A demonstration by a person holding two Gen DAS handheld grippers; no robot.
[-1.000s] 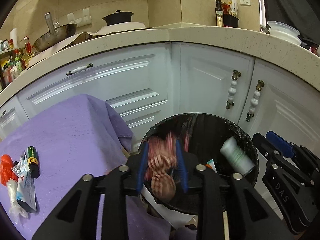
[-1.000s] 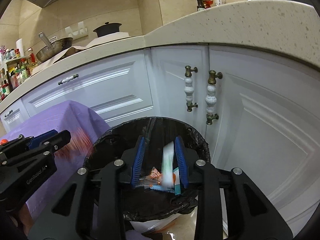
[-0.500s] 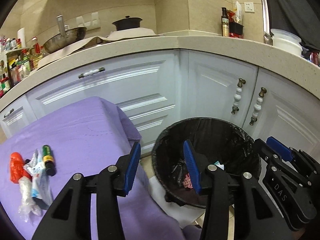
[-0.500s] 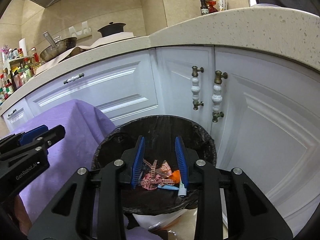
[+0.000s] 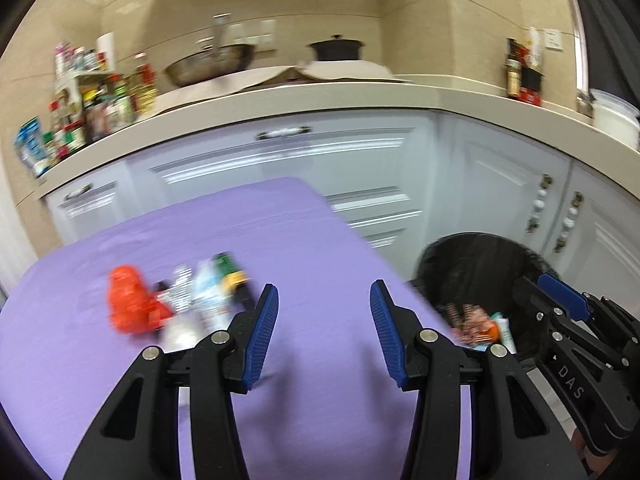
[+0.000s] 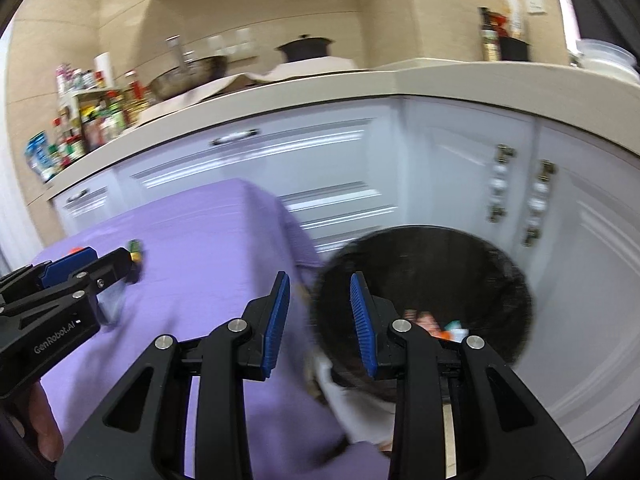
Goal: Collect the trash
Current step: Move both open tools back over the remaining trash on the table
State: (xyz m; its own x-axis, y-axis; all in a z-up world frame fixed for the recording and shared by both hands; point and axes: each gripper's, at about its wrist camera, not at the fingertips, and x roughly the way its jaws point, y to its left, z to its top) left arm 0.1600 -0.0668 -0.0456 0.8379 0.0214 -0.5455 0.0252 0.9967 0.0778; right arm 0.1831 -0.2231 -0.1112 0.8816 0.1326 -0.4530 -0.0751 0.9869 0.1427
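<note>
My left gripper (image 5: 323,312) is open and empty above the purple-covered table (image 5: 240,232). Left of it lies a blurred pile of trash: an orange-red piece (image 5: 128,304), crinkled wrappers (image 5: 188,292) and a green and yellow tube (image 5: 230,268). My right gripper (image 6: 318,308) is open and empty over the table's right edge, beside the black-lined trash bin (image 6: 500,268). The bin (image 5: 472,264) holds a checked cloth scrap (image 5: 470,320) and other scraps (image 6: 448,326). The left gripper also shows in the right wrist view (image 6: 80,272).
White cabinet doors (image 5: 340,168) and a beige countertop (image 5: 320,100) stand behind the table and bin. Bottles (image 5: 88,112), a metal bowl (image 5: 212,64) and a black pot (image 5: 336,50) sit on the counter. A white bag (image 6: 352,404) lies at the bin's base.
Both grippers dropped their trash into the bin, then swung left from over the bin toward the purple table. The left jaws have opened wider.
</note>
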